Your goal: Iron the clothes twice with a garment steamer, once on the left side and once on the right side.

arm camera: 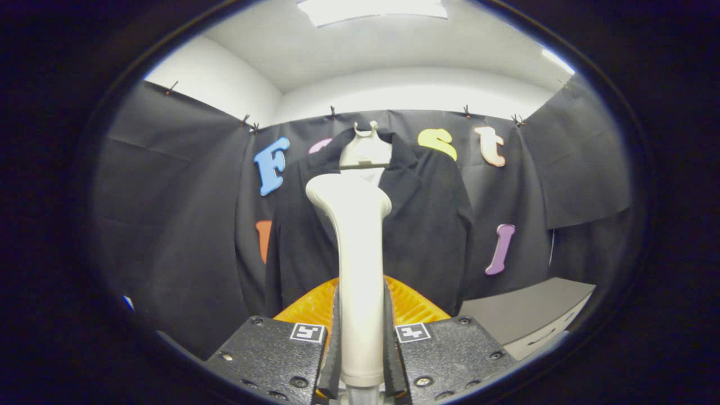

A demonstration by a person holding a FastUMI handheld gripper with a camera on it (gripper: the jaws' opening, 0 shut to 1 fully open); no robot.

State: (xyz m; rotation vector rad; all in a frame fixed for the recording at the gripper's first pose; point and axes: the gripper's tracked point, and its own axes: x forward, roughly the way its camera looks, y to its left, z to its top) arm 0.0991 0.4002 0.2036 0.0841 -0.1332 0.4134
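My gripper is shut on the white handle of the garment steamer, which stands upright between the fingers. Its rounded head rises in front of the garment's chest. A black jacket hangs on a white hanger against the back wall, beyond the fingers and the steamer. The steamer covers the middle of the jacket's front. A gap lies between the steamer head and the cloth, though how wide I cannot tell.
An orange ribbed stand sits low, just ahead of the fingers and below the jacket. To the right stands a grey cabinet top with a drawer front. Black cloth walls close in on the left, back and right.
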